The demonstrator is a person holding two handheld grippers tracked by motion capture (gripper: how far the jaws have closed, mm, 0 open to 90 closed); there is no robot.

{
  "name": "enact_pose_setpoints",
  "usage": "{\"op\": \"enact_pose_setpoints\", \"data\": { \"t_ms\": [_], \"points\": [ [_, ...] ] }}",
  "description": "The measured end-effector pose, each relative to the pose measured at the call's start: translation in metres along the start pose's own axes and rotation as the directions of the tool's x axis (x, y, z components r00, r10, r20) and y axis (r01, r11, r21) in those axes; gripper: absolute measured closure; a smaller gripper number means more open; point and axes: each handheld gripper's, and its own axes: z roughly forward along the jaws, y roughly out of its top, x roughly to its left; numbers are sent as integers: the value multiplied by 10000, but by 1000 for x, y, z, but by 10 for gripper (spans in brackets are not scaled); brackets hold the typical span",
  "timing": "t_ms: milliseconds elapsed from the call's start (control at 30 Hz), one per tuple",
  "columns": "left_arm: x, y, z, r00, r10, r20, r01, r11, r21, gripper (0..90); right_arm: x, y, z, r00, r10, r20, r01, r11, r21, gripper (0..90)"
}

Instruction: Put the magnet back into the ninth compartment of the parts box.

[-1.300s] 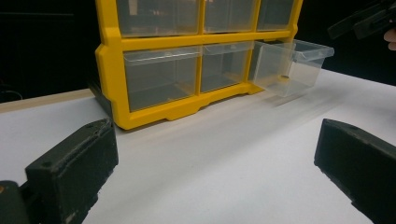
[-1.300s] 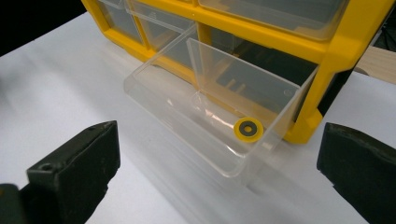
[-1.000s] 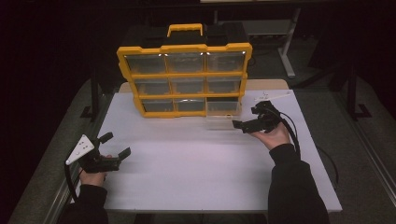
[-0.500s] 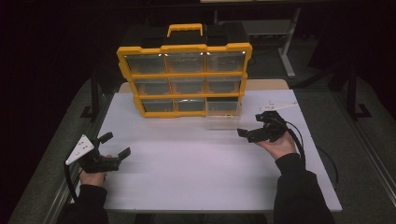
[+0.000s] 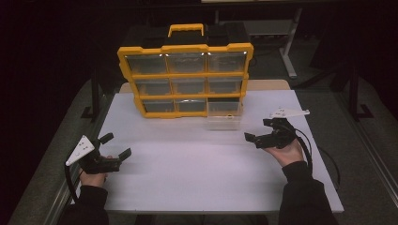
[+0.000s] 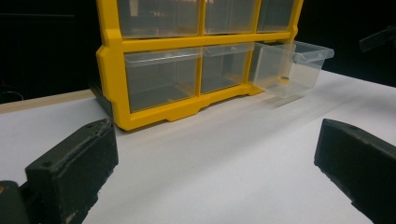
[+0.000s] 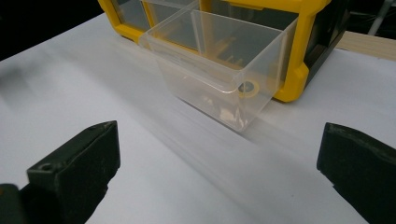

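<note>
A yellow organizer (image 5: 185,79) with clear drawers stands upright at the back of the white table (image 5: 197,183). Its bottom right drawer (image 5: 225,112) is pulled out; the right gripper view shows this drawer (image 7: 219,70) close up, with a small yellowish ring (image 7: 248,87) lying inside. My right gripper (image 5: 257,130) hovers open to the right of the drawer, clear of it, its jaws (image 7: 217,149) wide apart and empty. My left gripper (image 5: 116,145) rests open near the table's front left, far from the organizer (image 6: 154,84), and its jaws (image 6: 212,154) hold nothing.
A black case with a yellow handle (image 5: 187,30) sits behind the organizer. The right gripper's cable (image 5: 324,157) loops across the table's right side. Dark table legs and a stand (image 5: 288,51) lie beyond the far edge.
My right gripper has drawn back from the drawer's front, moving right and toward the person. The left gripper has stayed put.
</note>
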Motion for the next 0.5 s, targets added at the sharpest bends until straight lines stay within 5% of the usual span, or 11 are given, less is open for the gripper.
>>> {"op": "enact_pose_setpoints", "data": {
  "t_ms": [500],
  "points": [
    [0, 0, 0, 10000, 13, 26, -13, 10000, 8, 0, -1, -18, -9, 9999, 161, 55, -159, 9994, -302, 0]
  ]
}}
